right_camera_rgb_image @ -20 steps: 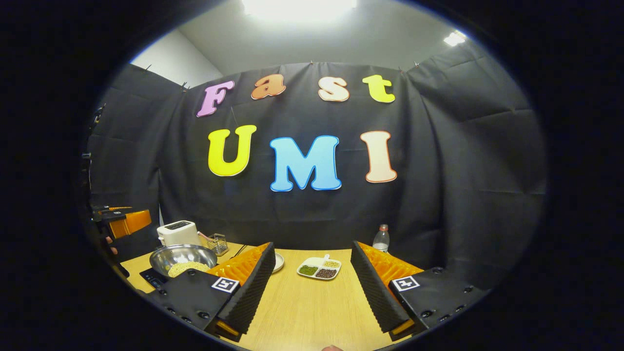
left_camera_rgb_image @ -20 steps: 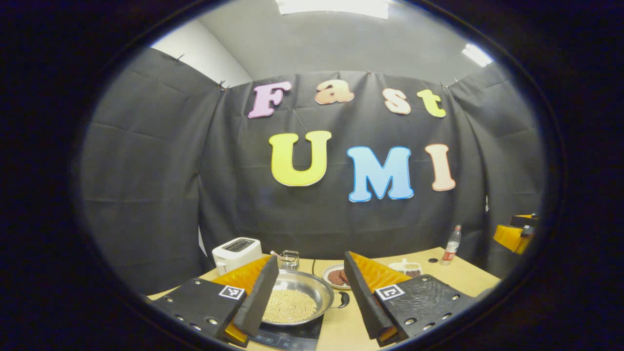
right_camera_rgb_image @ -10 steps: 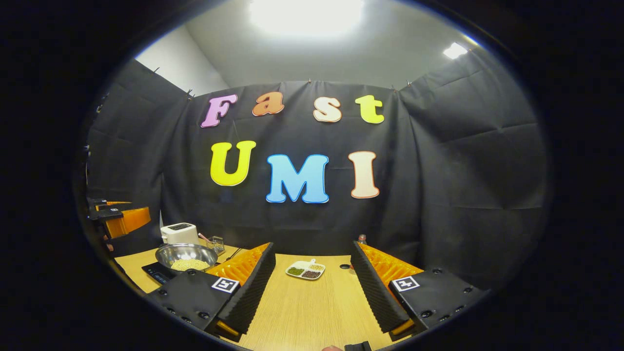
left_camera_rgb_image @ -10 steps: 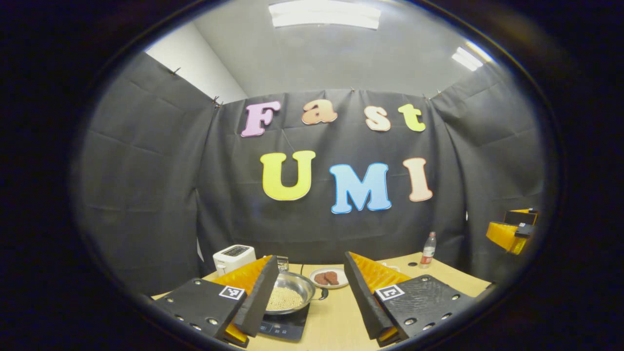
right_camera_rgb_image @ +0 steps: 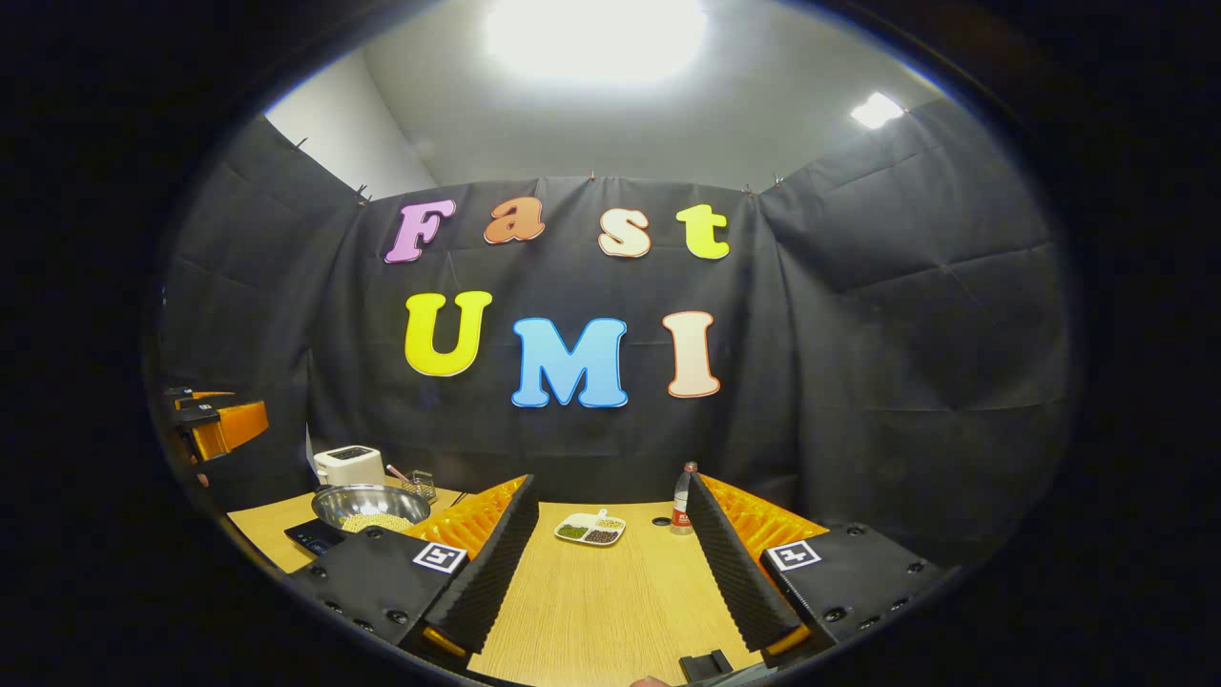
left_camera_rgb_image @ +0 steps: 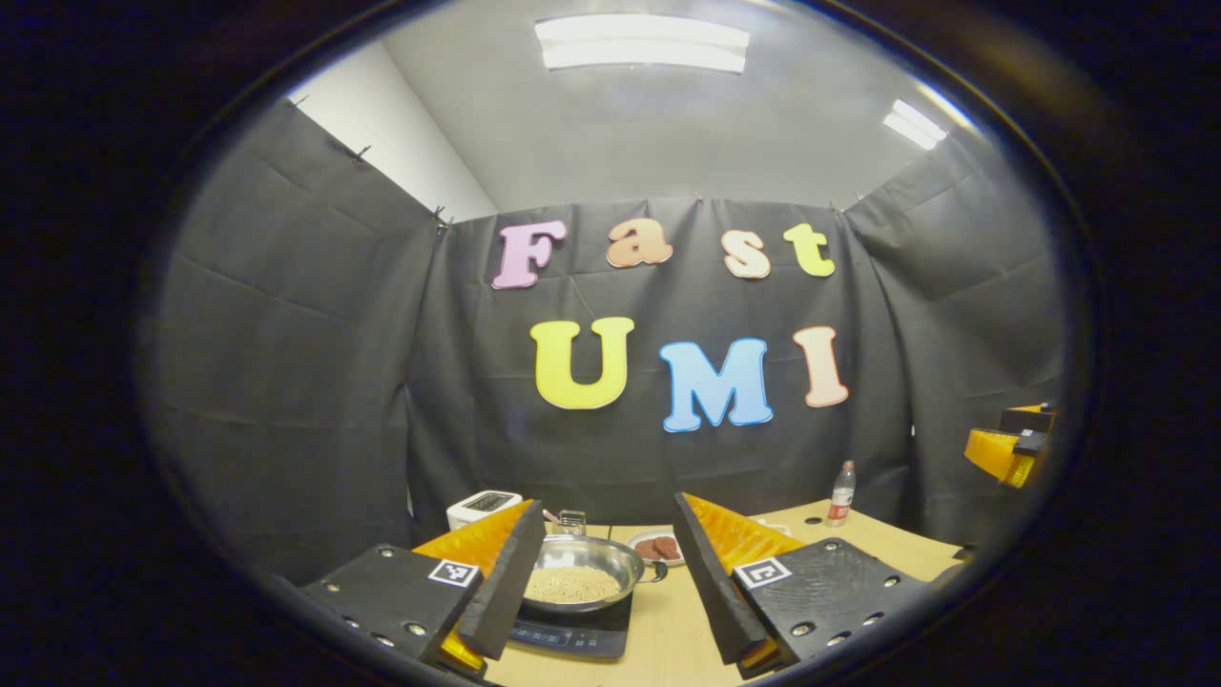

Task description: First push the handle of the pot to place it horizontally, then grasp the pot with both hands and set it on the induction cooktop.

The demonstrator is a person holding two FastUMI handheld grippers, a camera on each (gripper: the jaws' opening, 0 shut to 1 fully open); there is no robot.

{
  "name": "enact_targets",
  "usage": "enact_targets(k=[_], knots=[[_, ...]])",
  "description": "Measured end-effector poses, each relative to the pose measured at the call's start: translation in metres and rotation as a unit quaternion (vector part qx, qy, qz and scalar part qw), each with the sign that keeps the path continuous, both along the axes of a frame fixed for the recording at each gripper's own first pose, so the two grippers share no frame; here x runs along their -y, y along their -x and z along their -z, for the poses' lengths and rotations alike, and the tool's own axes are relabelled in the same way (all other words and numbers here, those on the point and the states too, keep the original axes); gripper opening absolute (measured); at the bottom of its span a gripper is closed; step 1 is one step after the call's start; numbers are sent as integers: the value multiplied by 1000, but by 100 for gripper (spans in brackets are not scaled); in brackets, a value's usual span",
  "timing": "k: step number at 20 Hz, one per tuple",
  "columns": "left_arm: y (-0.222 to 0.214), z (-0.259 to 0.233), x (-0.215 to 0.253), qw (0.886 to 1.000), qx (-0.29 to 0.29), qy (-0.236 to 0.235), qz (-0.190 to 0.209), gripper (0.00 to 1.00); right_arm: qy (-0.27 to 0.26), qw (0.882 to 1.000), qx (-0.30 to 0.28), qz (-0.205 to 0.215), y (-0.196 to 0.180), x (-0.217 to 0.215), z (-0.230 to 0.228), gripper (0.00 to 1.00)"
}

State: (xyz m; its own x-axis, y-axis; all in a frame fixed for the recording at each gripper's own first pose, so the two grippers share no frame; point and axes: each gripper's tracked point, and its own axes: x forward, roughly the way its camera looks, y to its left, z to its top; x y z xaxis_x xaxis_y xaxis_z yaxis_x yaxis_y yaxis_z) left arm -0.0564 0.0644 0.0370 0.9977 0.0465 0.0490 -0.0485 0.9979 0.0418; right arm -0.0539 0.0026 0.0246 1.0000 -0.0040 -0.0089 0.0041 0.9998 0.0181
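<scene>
your pot (left_camera_rgb_image: 580, 572) sits on the cooktop (left_camera_rgb_image: 570, 635), handle (left_camera_rgb_image: 657, 572) prob. pointing right; left tool (left_camera_rgb_image: 601, 596) & right tool (right_camera_rgb_image: 604, 587) both spread, holding nothing.

Booth's draped in creased black cloth (left_camera_rgb_image: 286, 382), pinned up along the top, with a bit of white wall (left_camera_rgb_image: 401, 143) peeking over the left corner. Grey ceiling with a long light panel (left_camera_rgb_image: 641, 43), plus a smaller light (right_camera_rgb_image: 876, 110). Light wood table (right_camera_rgb_image: 610, 601) below.
</scene>
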Motion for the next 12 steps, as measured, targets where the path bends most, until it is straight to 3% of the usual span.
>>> enact_targets(k=[12], knots=[[21, 0, -11, 1000, 7, -15, -2, 81, -8, 1000, -7, 2, 13, -8, -2, 98]])
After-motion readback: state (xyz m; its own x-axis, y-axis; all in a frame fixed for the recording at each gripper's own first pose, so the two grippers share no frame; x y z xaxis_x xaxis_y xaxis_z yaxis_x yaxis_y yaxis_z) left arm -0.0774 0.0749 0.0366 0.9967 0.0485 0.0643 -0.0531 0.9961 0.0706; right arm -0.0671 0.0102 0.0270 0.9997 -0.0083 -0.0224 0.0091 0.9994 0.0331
